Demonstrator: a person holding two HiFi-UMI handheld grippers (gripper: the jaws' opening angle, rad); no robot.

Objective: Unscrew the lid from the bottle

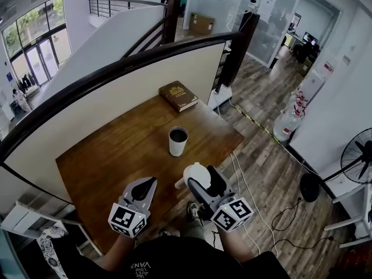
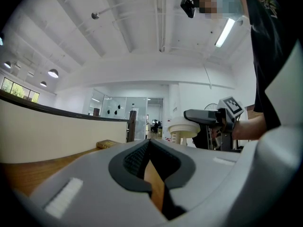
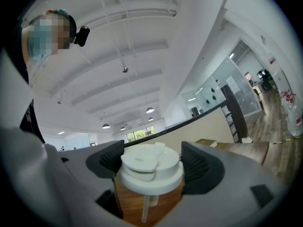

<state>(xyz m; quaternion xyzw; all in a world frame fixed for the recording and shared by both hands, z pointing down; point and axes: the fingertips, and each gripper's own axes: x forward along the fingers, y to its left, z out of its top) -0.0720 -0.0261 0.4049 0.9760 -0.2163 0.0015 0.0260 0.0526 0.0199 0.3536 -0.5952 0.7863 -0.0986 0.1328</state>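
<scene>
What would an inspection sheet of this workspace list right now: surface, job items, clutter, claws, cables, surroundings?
Surface: wooden table, a low wall along its far side.
Job's things: white bottle upright mid-table, mouth open; its white lid is off, with a straw hanging under it.
Clutter: brown book lying flat near the far edge.
Grippers: left claw shut, nothing in it; right claw shut on the lid, near the table's front edge.
Cables: white cords on the floor to the right of the table; nothing seen on the table.
Surroundings: dark railing behind the table; floor fan; water jugs.
</scene>
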